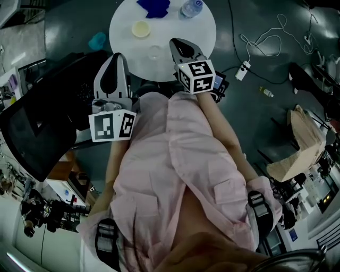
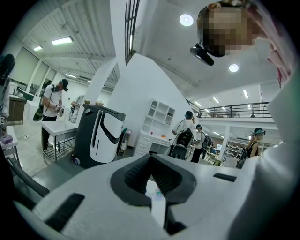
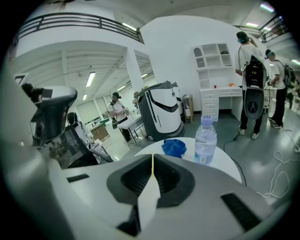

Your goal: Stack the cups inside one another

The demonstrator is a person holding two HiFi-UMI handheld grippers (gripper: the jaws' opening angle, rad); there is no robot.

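In the head view a round white table (image 1: 202, 37) lies ahead of me. On it stand a pale yellow cup (image 1: 141, 28) and a clear cup (image 1: 154, 52), apart from each other. My left gripper (image 1: 118, 55) hangs at the table's near left edge, jaws shut and empty. My right gripper (image 1: 173, 41) is over the near right part of the table, just right of the clear cup, also shut on nothing. In the right gripper view the shut jaws of the right gripper (image 3: 152, 158) hide both cups. The left gripper (image 2: 151, 157) points up at the room.
A blue cloth (image 1: 154, 6) and a water bottle (image 1: 191, 7) sit at the table's far side; the cloth (image 3: 174, 146) and bottle (image 3: 205, 139) also show past my right gripper. A teal object (image 1: 98, 40) lies left of the table. Cables and a power strip (image 1: 243, 70) cross the floor.
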